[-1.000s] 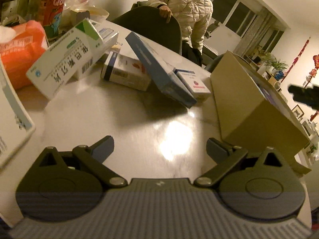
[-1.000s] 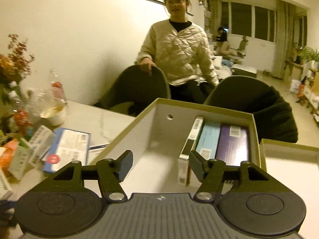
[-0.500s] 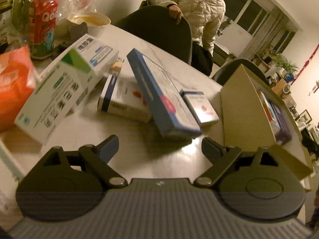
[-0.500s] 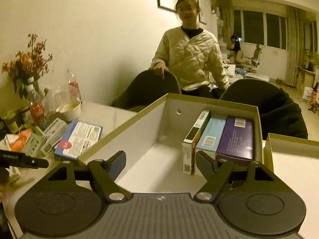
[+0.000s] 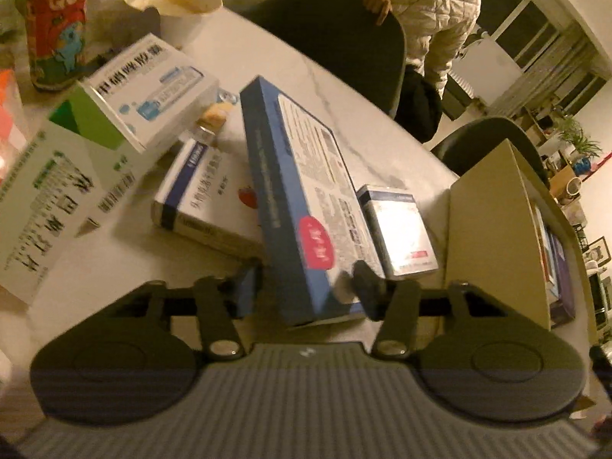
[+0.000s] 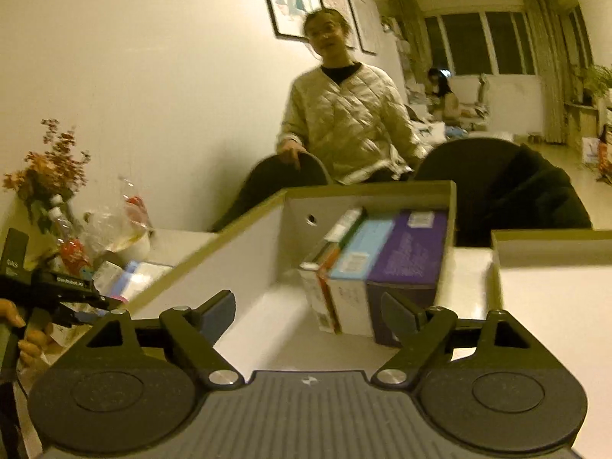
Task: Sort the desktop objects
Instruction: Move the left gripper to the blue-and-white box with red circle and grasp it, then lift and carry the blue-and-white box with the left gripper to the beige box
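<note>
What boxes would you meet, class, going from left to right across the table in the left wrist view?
Green and white box → white box with a blue stripe → long blue box, tilted, between the left gripper fingers → small white box → open cardboard box.

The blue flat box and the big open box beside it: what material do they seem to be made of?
Blue flat box: apparently thin printed cardboard with a slightly glossy finish; sharp folded edges and printed text show. Big open box: seemingly thicker, matte paperboard, olive outside and white inside in the right wrist view, with stiff straight walls.
</note>
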`<action>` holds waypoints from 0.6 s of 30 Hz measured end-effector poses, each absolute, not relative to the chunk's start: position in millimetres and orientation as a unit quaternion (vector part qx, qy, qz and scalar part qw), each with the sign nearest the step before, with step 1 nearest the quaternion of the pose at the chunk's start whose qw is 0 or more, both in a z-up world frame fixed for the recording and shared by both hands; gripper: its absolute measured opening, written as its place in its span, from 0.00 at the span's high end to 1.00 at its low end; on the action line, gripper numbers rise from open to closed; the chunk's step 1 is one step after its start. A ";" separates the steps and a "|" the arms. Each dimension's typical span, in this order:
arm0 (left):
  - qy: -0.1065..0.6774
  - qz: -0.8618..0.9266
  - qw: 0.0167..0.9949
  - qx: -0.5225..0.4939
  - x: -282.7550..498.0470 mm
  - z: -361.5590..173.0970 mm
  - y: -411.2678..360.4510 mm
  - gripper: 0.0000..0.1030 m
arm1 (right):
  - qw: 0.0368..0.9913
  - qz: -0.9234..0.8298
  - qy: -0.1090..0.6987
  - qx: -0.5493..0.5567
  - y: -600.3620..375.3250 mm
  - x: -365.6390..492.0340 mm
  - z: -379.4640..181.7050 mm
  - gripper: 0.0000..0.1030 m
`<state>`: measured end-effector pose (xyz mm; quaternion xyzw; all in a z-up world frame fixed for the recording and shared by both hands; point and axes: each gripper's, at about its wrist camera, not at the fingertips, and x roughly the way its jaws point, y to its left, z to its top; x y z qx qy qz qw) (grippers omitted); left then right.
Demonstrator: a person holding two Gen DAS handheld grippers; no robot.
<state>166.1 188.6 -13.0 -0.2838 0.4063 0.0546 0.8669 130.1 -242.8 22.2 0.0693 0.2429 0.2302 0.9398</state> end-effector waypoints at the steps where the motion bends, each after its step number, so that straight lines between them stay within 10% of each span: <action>1: 0.407 0.056 0.864 -0.290 167.3 -13.2 187.6 0.58 | 0.939 0.231 0.245 0.067 -244.5 128.6 22.1 0.17; 10: 0.351 0.077 0.894 -0.267 162.2 18.0 169.7 0.81 | 0.930 0.275 0.235 0.073 -245.6 114.6 21.0 0.07; 18: 0.320 0.094 0.917 -0.219 155.7 44.5 154.4 0.81 | 0.916 0.306 0.233 0.114 -253.7 115.5 17.5 0.04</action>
